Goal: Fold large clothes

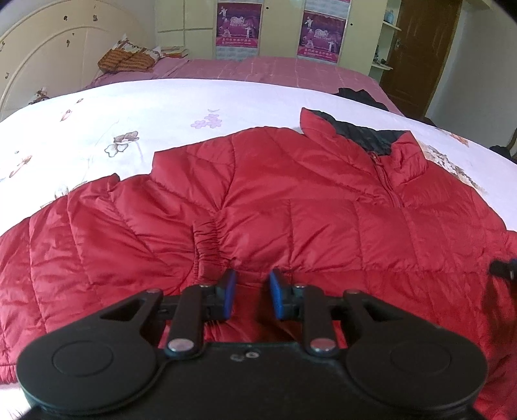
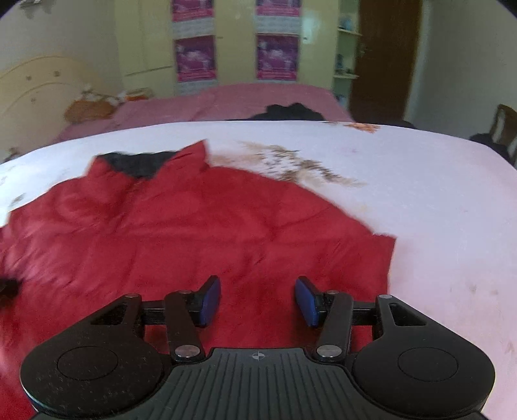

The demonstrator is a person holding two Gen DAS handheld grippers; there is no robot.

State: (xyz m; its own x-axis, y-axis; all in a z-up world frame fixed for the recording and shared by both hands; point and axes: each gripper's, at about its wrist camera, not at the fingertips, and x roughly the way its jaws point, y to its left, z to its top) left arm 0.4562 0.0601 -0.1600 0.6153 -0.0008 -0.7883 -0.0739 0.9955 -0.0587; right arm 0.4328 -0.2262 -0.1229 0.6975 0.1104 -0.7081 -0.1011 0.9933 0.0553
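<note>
purple wall posters (image 1: 238, 27) with large "20", remaining print too small to read

I see a bed covered by a white floral sheet (image 1: 161, 106), with a pink checked blanket (image 1: 274, 69) beyond it at twelve o'clock. A red puffer jacket (image 1: 258, 206) lies spread flat on the sheet, collar toward one o'clock. A dark garment (image 1: 358, 94) sits at the sheet's far edge, and an orange patterned pillow (image 1: 126, 59) at eleven o'clock.
</note>
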